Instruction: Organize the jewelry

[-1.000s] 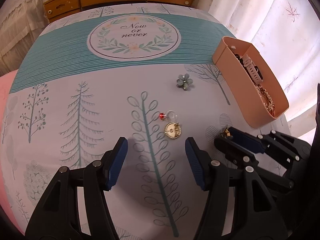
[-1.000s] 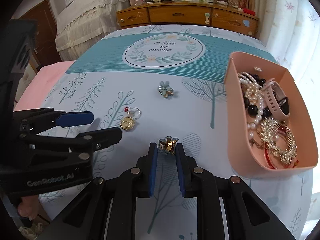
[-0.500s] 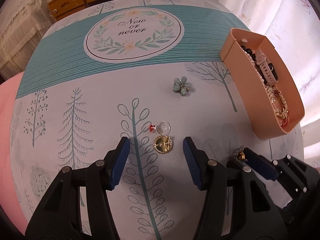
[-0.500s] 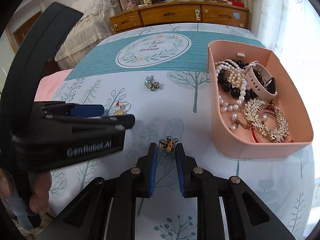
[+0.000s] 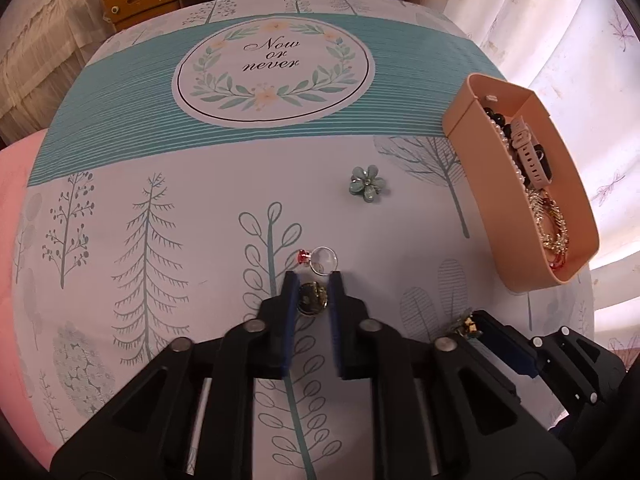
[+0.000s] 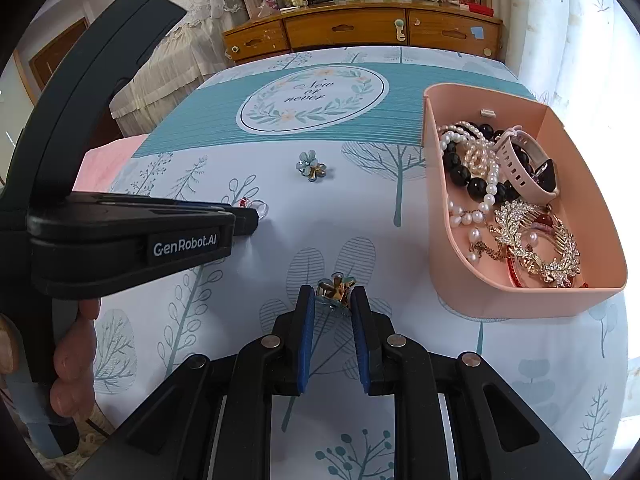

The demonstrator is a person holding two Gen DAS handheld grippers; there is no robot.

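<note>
The left gripper (image 5: 313, 286) pinches a round gold pendant (image 5: 311, 299) mid-tablecloth, while the right gripper (image 6: 331, 298) clamps a small gold-and-teal flower clip (image 6: 335, 289) near the pink plastic tray (image 6: 452, 280).

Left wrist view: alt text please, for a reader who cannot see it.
The left tool is closed around a round gold pendant on a tree-printed tablecloth, a red-stoned silver ring just beyond. A green flower clip lies farther off; a pink plastic tray of jewelry sits right.
</note>
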